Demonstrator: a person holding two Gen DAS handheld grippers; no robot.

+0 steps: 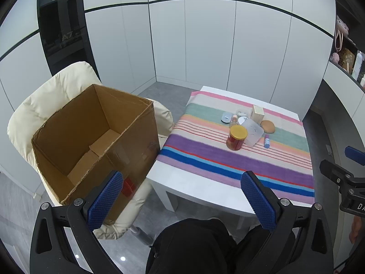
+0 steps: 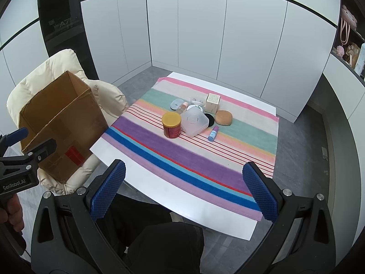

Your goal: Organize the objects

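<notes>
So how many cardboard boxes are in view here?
2. A large open cardboard box sits on the cream chair left of the table. A small beige carton stands on the striped cloth at the back of the cluster. Others could be hidden behind it.

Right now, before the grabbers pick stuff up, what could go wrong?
The things sit bunched together, so reaching for the red jar might bump the clear plastic container touching it. The little blue tube lies on its side and could roll. The cardboard box sits tilted on a soft cream chair, so dropped things might tip it.
</notes>
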